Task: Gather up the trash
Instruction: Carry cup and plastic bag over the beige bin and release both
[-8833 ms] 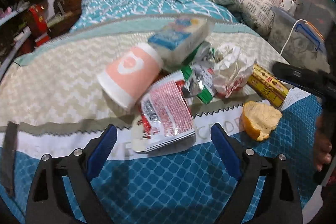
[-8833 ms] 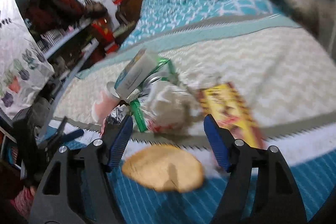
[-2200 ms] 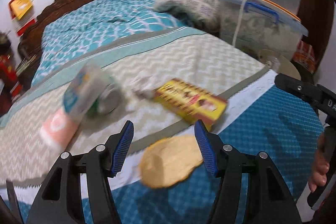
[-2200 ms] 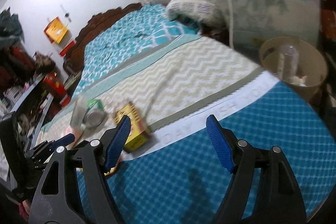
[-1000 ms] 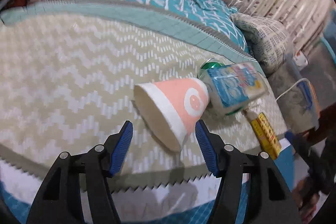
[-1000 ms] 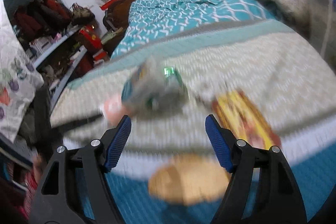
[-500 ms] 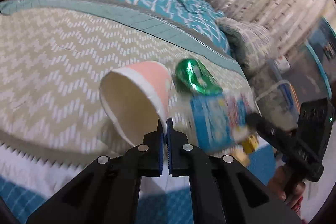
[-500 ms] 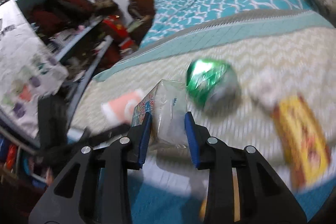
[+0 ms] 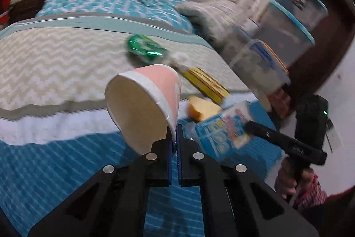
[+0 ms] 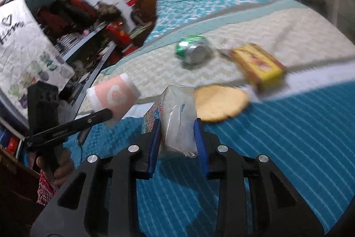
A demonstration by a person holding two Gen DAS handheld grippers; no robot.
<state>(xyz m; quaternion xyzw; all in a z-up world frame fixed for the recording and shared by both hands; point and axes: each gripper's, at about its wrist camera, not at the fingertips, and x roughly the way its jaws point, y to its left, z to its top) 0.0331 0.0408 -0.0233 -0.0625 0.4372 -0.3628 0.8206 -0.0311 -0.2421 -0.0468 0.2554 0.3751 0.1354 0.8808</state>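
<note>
Left gripper is pinched tight on the rim of the pink paper cup, which sits dead centre of the left view, mouth tipped toward the camera. Right gripper is clamped on the blue and white carton, centre of its view, standing up between the blue pads.

What's changed: a second ago both sets of jaws were wide open over the bed with the cup and carton lying on the bedspread; half a second ago they closed on them, and now both pieces look lifted clear of the blanket. So two bits of trash are in hand and I'd guess the bin is next, though no bin shows right now.

Still left on the bed: the green can upper middle, the yellow box to its right, and the bread just beyond the carton.

Both handles are tilted, grippers side by side and near each other, each visible at the edge of the other's view.
</note>
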